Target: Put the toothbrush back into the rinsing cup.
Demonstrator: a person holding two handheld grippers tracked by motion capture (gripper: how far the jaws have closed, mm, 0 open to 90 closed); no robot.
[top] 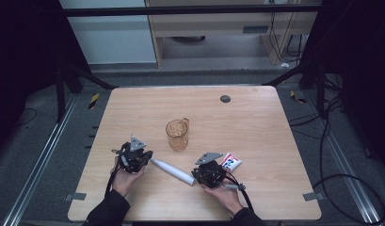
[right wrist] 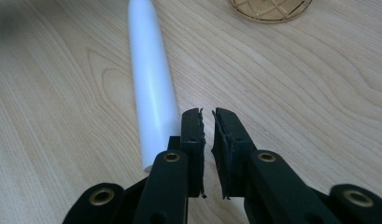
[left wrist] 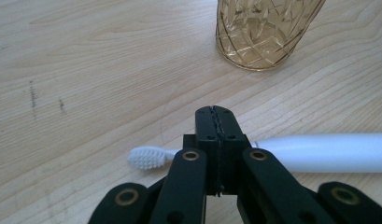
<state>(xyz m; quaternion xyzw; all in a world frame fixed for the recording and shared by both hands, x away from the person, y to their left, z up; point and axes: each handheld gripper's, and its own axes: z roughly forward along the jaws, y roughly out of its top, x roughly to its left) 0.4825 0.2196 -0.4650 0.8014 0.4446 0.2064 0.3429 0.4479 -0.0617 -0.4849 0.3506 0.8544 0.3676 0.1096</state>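
A white toothbrush [top: 171, 170] with a thick handle lies on the wooden table [top: 256, 117] between my two grippers. Its bristle head [left wrist: 144, 157] pokes out left of my left gripper [left wrist: 214, 113], whose jaws are pressed together over the hidden neck; the handle [left wrist: 328, 151] runs off to the right. In the high view that left gripper [top: 147, 158] sits at the brush's head end. My right gripper [right wrist: 208, 113] rests beside the handle's butt end [right wrist: 153, 107], its jaws a narrow slit apart with nothing between. It appears at the handle end [top: 196, 176] in the high view.
An amber cut-glass mug [top: 177, 134] stands behind the toothbrush, near the table's middle. A toothpaste tube [top: 230, 161] lies just right of the right gripper. A small dark disc [top: 225, 99] sits near the far edge. Bare wood spreads to the left and back.
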